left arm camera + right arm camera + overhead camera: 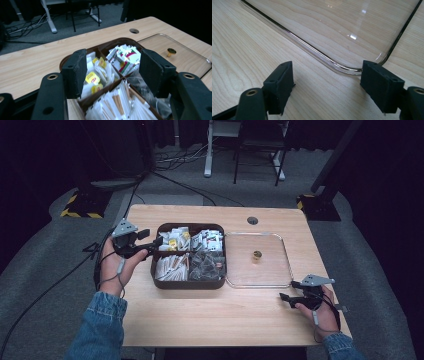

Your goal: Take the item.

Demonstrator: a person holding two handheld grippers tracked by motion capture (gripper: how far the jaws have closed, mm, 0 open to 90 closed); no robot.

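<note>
Two grippers, jaws spread and empty: left gripper (156, 241) at the brown box (165, 283), right gripper (286, 290) near the glass lid (280, 240).

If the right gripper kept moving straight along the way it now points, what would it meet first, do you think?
Most likely the near corner of the clear lid lying flat on the table. The right gripper is open just short of that rim, with bare wood between them; depth is hard to judge.

Open brown four-compartment box (189, 282) of packets; clear lid (257, 265) flat beside it.
</note>
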